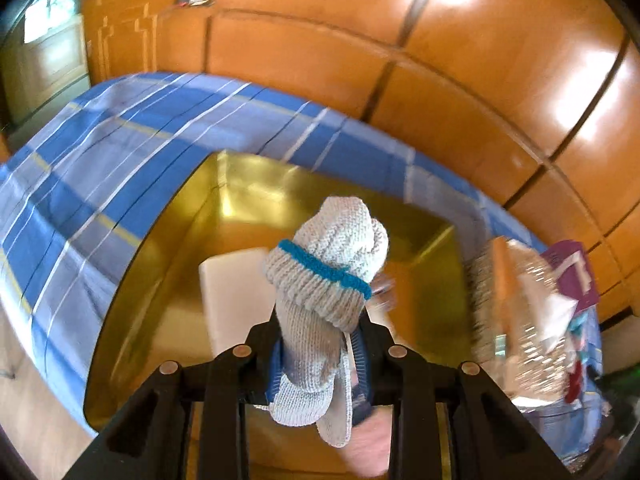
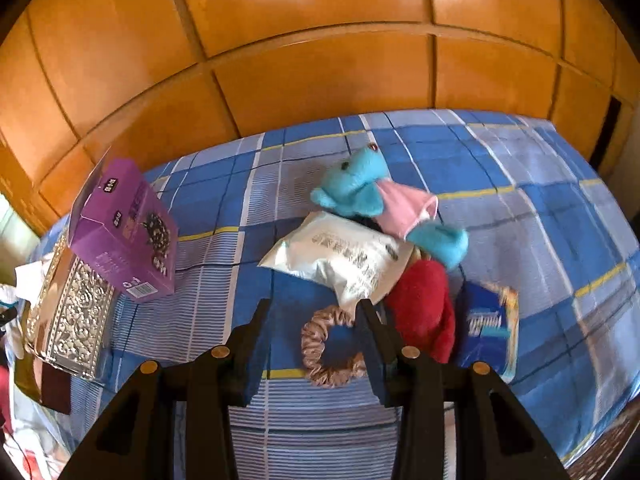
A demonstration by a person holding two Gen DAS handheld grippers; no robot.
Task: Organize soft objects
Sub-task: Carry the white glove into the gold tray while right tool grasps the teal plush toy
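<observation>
A bed (image 2: 520,168) in a blue checked sheet carries everything. To the left lie a gold box (image 1: 160,280), an embossed silver box (image 2: 76,312) and a purple carton (image 2: 120,232). Nearer the middle lie a white packet (image 2: 340,256), turquoise plush toy (image 2: 352,188), red cloth (image 2: 424,308), beige scrunchie (image 2: 320,356) and blue packet (image 2: 488,324).

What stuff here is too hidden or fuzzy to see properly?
- Left wrist view: the grey knitted sock with a blue band hides part of the gold box's inside; the white block is blurred.
- Right wrist view: the red fuzzy cloth covers part of the blue packet.
</observation>
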